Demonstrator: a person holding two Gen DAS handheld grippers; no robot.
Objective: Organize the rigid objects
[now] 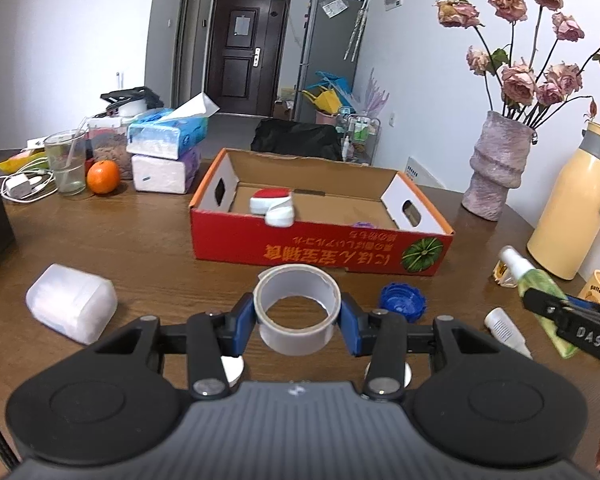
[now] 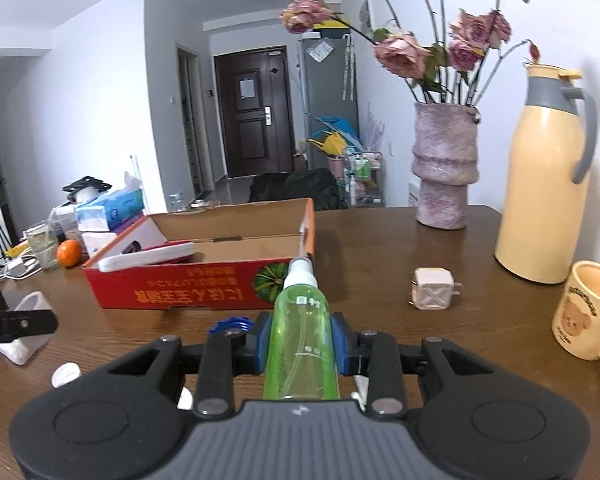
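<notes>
My left gripper (image 1: pixel 297 316) is shut on a roll of clear tape (image 1: pixel 296 307), held above the table in front of the red cardboard box (image 1: pixel 320 246). My right gripper (image 2: pixel 301 338) is shut on a green spray bottle (image 2: pixel 301 340) with its white nozzle pointing at the box (image 2: pixel 188 290); the bottle also shows at the right of the left wrist view (image 1: pixel 536 288). Inside the box lies a red and white object (image 1: pixel 271 202). A blue bottle cap (image 1: pixel 403 302) lies on the table right of the tape.
A translucent white container (image 1: pixel 72 306) lies at the left. A white tube (image 1: pixel 506 330), a white charger cube (image 2: pixel 434 289), a cream mug (image 2: pixel 588 310), a yellow thermos (image 2: pixel 546 176) and a flower vase (image 2: pixel 446 168) stand to the right. Tissue packs (image 1: pixel 166 152), a glass (image 1: pixel 66 162) and an orange (image 1: pixel 103 177) sit far left.
</notes>
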